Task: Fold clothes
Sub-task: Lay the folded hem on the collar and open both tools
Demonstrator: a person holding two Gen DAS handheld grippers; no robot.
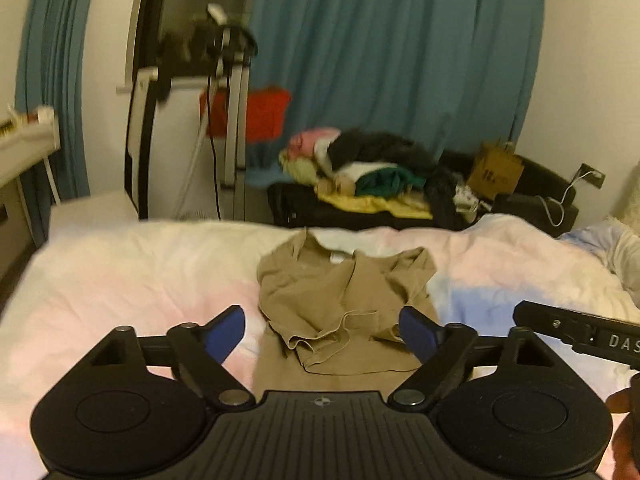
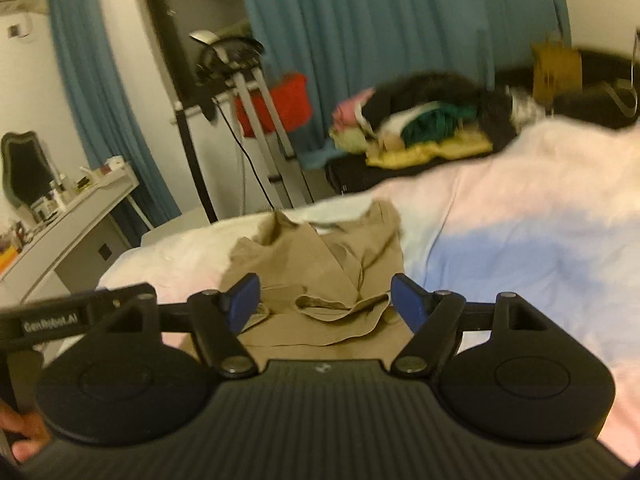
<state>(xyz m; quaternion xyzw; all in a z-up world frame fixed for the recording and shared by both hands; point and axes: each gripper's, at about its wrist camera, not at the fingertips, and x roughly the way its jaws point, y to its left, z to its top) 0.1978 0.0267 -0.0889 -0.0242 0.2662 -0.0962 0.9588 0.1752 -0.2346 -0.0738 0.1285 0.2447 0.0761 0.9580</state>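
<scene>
Bed (image 1: 120,272), pastel pink-white-blue cover, fills the ground ahead of and beneath both claws. Teal curtain (image 1: 392,60) hangs far beyond, past the foot of the bed. A heap of mixed clothes (image 1: 360,168) sits on a dark surface well ahead of the left claw, slightly right of its axis; in the right wrist view the same heap (image 2: 420,124) lies ahead and right.

Tan shirt (image 1: 344,300) lies crumpled on the cover directly ahead of the left gripper (image 1: 322,334), partly folded, sleeves bunched, its near hem running between and under the fingertips. From the right gripper (image 2: 324,302) the shirt (image 2: 320,264) sits likewise dead ahead, near edge between the blue pads.

Left claw: held low and roughly level over the cloth, blue fingers (image 1: 224,334) spread wide, gripping nothing. Right claw: also low, tilted slightly so the bed slopes across view, fingers (image 2: 408,300) wide apart, nothing clamped. Frame blurred.

Each claw's body shows at the edge of the other's view, so the two sit just beside each other.
</scene>
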